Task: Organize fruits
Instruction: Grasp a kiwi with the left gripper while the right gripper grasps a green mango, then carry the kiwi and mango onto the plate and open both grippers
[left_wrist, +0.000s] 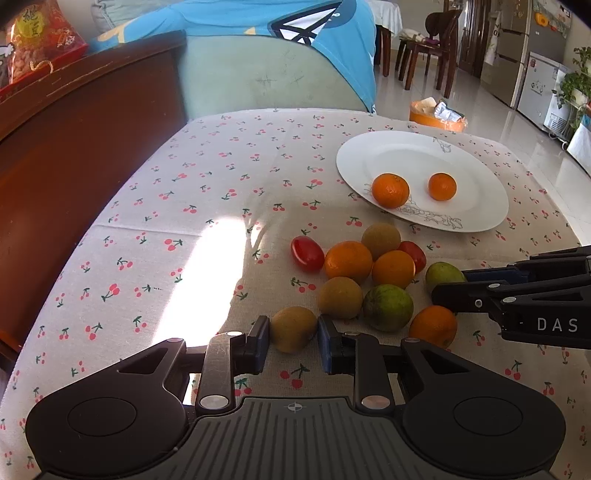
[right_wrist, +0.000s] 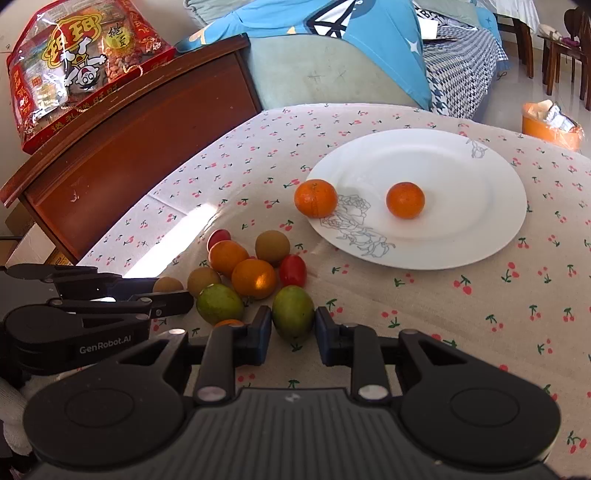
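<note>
We bracket a brownish fruit (left_wrist: 293, 328) with the left tool (left_wrist: 291, 343) and a green fruit (right_wrist: 293, 312) with the right tool (right_wrist: 291, 334) — jaws spread on each, not clamped. Both lie at the pile's near edge, easiest to lift toward the plate (right_wrist: 480, 162) holding two oranges.

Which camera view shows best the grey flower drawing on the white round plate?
The right wrist view. There the grey flower drawing on the white round plate faces the camera, mostly unobstructed. In the left wrist view the same drawing is smaller, and a small round orange mandarin covers part of it.
</note>
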